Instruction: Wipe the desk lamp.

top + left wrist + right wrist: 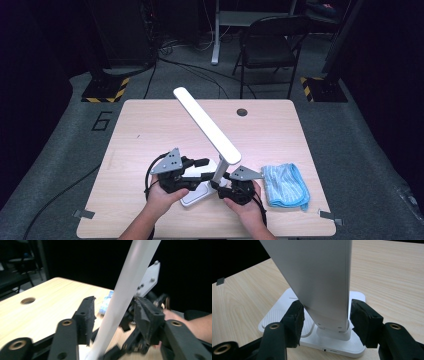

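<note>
A blue cloth [285, 185] lies on the table [150, 125] near its right edge, with a black folding chair [267, 47] beyond the table's far edge.

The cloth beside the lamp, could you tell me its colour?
The cloth is light blue, seen best in the high view.

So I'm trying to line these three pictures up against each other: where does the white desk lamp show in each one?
High view: the white desk lamp stands near the table's front edge, its head slanting up to the left.
Left gripper view: its arm runs diagonally between the black jaws.
Right gripper view: its arm rises from the square base, between the jaws.
Shared landmark: the wooden table.
</note>
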Available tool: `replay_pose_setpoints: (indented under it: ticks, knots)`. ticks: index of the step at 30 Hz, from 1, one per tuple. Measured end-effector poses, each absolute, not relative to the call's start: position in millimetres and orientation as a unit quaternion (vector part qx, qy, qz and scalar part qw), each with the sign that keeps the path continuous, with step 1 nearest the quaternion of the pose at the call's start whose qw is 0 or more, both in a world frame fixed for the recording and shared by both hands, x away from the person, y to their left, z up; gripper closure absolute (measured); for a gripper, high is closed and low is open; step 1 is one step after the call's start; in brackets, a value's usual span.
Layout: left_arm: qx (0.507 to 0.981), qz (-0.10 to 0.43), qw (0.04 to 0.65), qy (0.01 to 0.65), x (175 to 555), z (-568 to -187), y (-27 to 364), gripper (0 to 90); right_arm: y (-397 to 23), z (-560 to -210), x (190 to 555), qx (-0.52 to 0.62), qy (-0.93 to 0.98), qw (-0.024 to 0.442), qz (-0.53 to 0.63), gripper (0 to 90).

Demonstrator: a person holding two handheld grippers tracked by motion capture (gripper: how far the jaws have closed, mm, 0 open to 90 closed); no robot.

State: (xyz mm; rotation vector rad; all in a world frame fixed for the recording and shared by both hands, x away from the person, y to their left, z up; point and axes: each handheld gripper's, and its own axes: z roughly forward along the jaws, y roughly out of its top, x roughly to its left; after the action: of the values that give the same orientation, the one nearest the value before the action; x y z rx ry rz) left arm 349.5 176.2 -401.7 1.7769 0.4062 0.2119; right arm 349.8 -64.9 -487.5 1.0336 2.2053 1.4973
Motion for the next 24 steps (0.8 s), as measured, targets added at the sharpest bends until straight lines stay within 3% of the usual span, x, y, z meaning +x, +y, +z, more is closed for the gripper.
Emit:
replay_pose_setpoints:
  ticks: [17,24]
  knots:
    - [0.774,0.132,0.568,0.249,353,-432,215,40.0,-73,-480,353,0.396,0.742,0.160,0.516,47.0]
    - [0.778,0.132,0.553,0.269,357,-452,219,38.9,-74,-480,359,0.360,0.760,0.169,0.514,49.2]
